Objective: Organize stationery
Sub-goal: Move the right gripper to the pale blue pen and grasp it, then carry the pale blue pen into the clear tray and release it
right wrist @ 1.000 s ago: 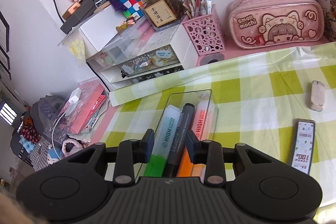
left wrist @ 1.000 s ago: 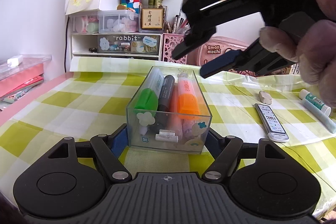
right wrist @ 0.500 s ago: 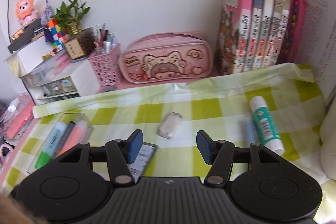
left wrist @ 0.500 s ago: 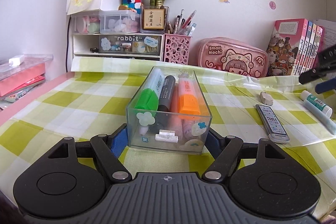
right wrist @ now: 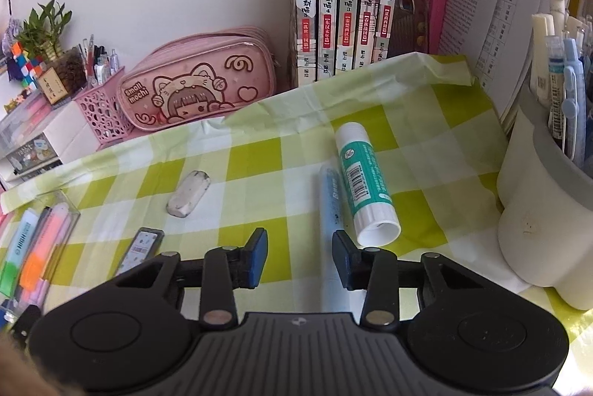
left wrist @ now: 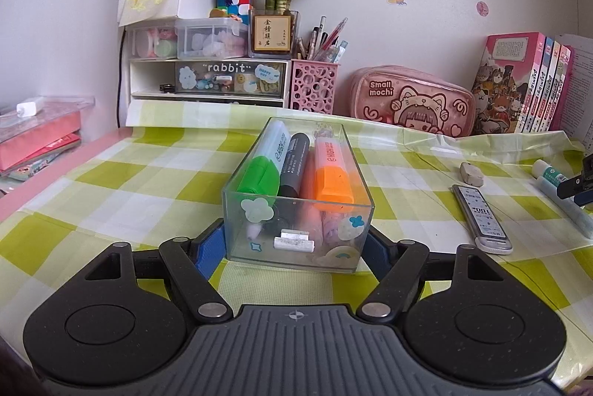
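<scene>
The left hand-held gripper (left wrist: 296, 244) pinches the clear box (left wrist: 296, 210) of markers mid-surface. The right hand-held gripper (right wrist: 299, 257), jaws just narrowing and empty, hovers over a thin pen (right wrist: 331, 195) beside the glue stick (right wrist: 365, 181) near the right edge; the pen looks light, stiff and prone to roll, best pinched mid-barrel.

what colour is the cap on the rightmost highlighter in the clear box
Orange; the orange-capped highlighter in the clear plastic box shows best in the left wrist view.

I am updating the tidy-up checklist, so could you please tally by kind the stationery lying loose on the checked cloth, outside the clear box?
Glue stick: 1
Pale blue pen: 1
Eraser: 1
Flat lead case: 1
Total: 4
</scene>
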`<state>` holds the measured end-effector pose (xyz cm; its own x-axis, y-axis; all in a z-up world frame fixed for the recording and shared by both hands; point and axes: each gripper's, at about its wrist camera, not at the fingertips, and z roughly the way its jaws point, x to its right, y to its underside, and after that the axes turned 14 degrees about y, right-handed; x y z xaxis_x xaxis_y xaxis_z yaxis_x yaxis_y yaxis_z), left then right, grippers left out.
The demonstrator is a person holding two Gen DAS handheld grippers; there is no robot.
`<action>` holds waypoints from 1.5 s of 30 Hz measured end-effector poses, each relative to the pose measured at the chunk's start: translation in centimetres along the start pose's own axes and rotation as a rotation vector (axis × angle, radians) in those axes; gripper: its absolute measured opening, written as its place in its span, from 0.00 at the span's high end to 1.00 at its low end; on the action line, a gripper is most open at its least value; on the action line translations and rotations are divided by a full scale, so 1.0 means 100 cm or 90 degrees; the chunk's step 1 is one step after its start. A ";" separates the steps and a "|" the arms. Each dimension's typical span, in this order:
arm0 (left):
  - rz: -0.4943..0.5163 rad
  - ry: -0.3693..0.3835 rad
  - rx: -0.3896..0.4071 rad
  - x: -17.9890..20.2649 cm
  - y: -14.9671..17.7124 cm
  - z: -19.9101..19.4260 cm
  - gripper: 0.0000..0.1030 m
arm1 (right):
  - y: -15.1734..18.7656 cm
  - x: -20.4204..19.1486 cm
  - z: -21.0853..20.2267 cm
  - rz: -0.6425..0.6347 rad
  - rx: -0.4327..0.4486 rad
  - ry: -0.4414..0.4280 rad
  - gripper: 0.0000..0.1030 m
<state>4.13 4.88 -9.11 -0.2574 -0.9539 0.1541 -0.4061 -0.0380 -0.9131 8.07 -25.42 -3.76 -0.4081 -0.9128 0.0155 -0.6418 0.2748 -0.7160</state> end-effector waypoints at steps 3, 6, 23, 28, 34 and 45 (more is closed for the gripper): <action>0.000 0.001 0.000 0.000 0.000 0.000 0.28 | 0.004 -0.006 0.007 -0.036 0.004 0.040 0.73; 0.000 0.001 0.001 0.000 0.000 0.001 0.28 | 0.009 -0.011 0.013 -0.055 0.015 0.069 0.78; -0.004 0.011 0.007 -0.004 0.001 -0.001 0.28 | 0.015 -0.046 -0.009 0.124 -0.033 -0.134 0.81; -0.003 0.010 0.006 -0.004 0.001 -0.001 0.28 | 0.007 -0.083 -0.014 0.156 -0.086 -0.258 0.80; -0.005 0.016 0.008 -0.004 0.001 -0.002 0.28 | 0.003 -0.130 -0.015 0.175 -0.152 -0.346 0.80; -0.007 0.022 0.009 -0.005 0.000 -0.002 0.28 | -0.001 -0.181 -0.015 0.168 -0.175 -0.351 0.80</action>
<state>4.05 5.37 -9.15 -0.2827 -0.9426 0.1775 -0.3967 -0.0536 -0.9164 14.55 -8.51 -2.96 -0.2287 -0.8054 -0.5468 -0.7376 0.5099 -0.4426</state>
